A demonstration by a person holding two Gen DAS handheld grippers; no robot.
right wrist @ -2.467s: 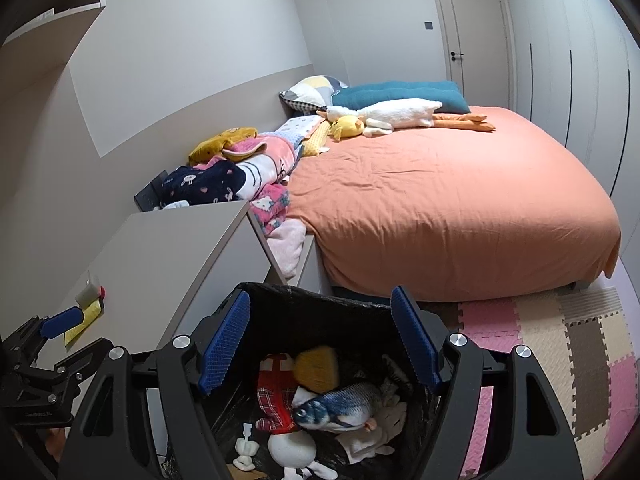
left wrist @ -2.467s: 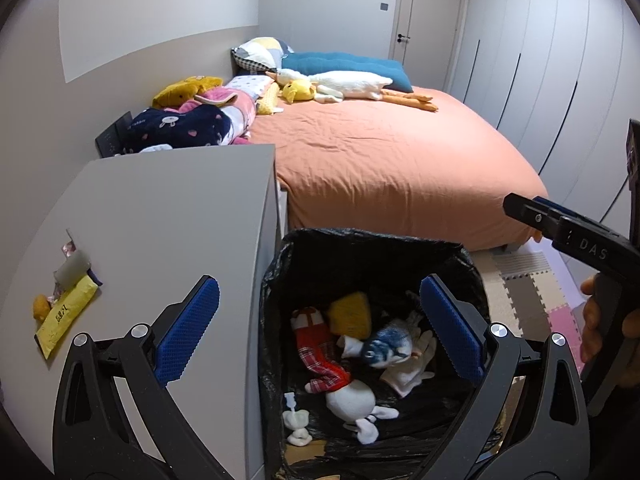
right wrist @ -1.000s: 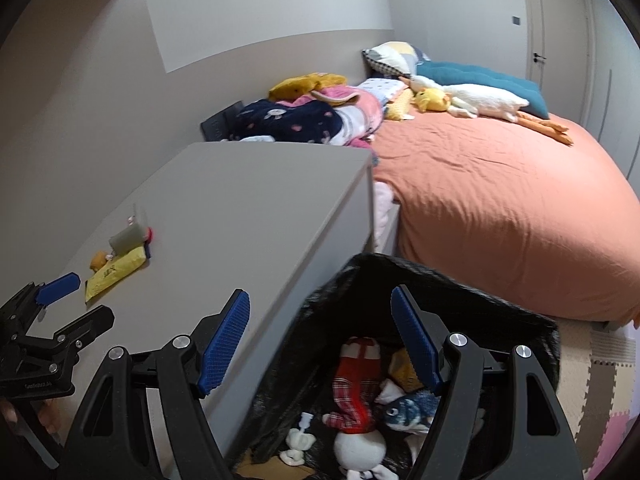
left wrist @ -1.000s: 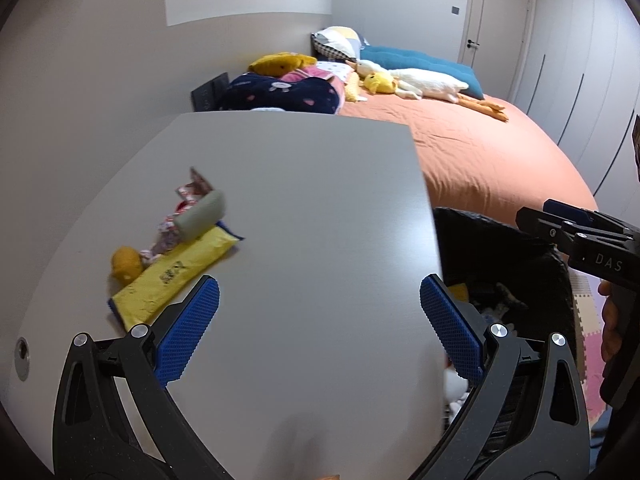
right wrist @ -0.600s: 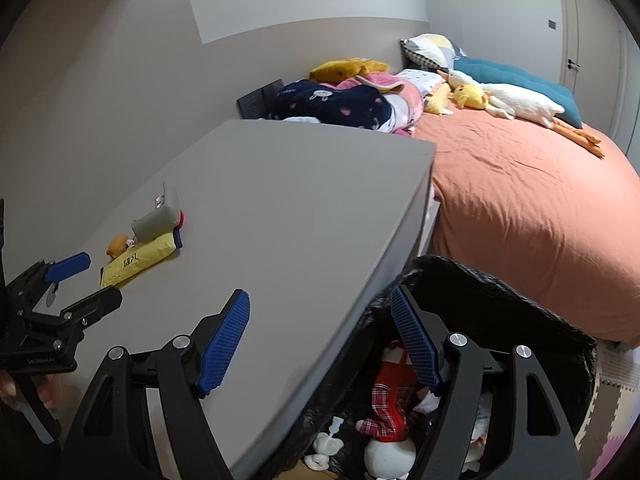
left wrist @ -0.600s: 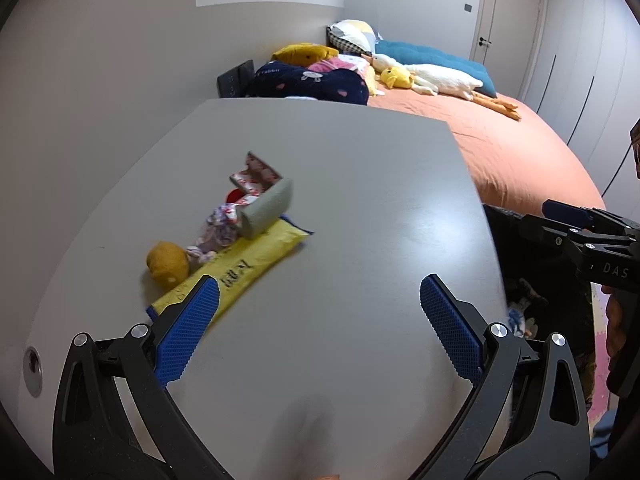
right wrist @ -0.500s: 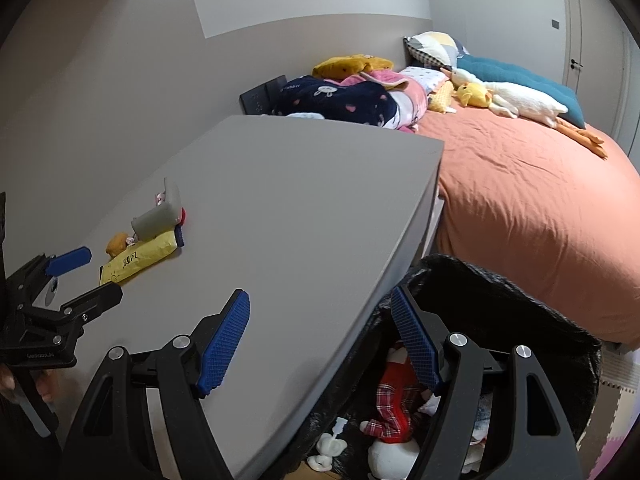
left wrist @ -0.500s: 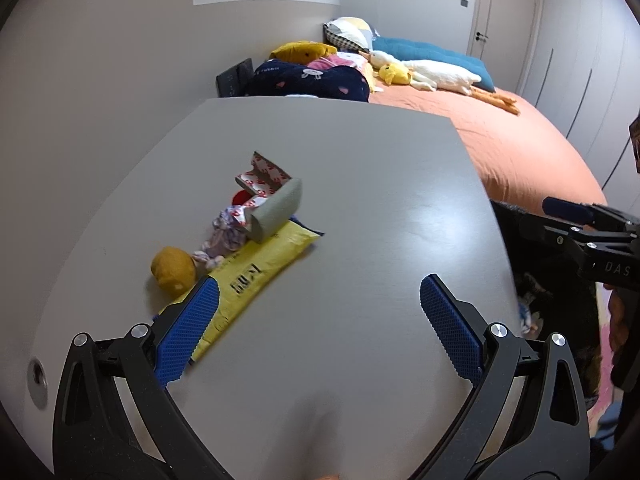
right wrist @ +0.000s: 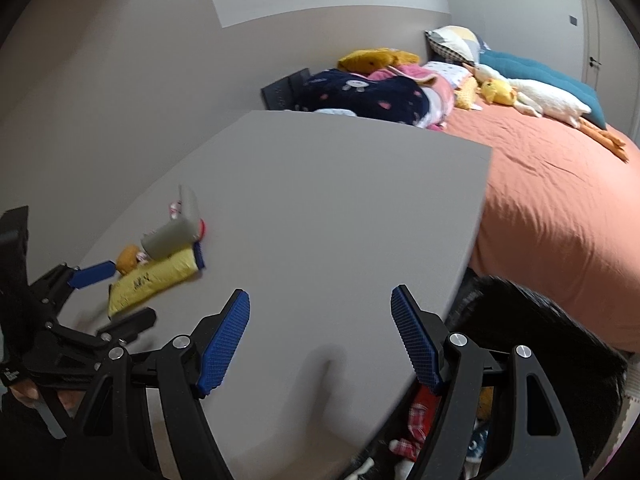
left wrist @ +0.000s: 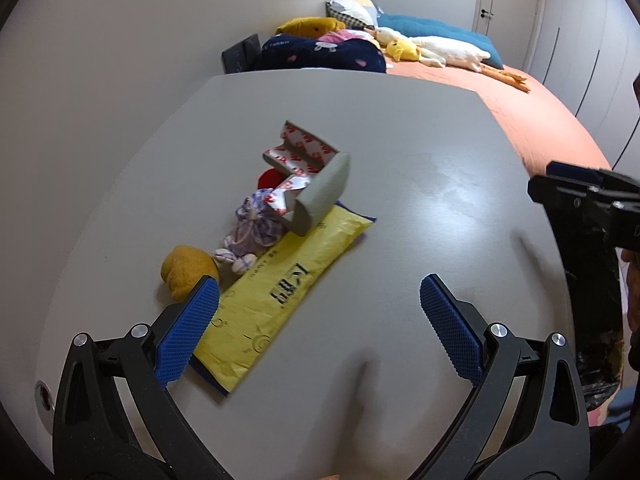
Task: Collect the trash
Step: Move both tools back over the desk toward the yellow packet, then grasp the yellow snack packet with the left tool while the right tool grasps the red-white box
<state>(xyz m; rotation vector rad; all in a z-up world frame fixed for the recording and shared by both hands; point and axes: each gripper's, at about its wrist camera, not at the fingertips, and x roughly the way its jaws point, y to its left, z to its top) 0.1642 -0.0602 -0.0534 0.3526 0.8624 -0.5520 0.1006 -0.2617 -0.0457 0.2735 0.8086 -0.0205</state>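
My left claw [left wrist: 319,326] hangs released over the grey bench [left wrist: 420,184], its blue pads spread wide with nothing between them; the left pad [left wrist: 187,330] overlaps the near end of a yellow packet [left wrist: 280,292] that lies flat on the bench. Just beyond that pad sits an orange lump [left wrist: 188,271], touching a small knotted cloth bundle [left wrist: 256,228] that rests partly on the packet. Behind these, a grey foam strip [left wrist: 324,196] leans tilted across the packet's far end, with red-and-white backing paper [left wrist: 300,154] standing up behind it and a bit of red [left wrist: 269,178] showing beneath. My right claw [right wrist: 320,344] is likewise released and holds nothing, poised above the bench's near right corner, well apart from the trash pile [right wrist: 160,256]. Below that corner stands the black-lined bin [right wrist: 532,332], beside the bench, with a red plaid scrap [right wrist: 416,416] visible inside; the rest of its contents I cannot make out. Farther off lies the bed [right wrist: 560,200] in an orange sheet, with a heap of clothes [right wrist: 372,96], a white goose toy [left wrist: 444,50] and a teal pillow [left wrist: 440,28] toward its head, and a door [left wrist: 508,0] beyond.
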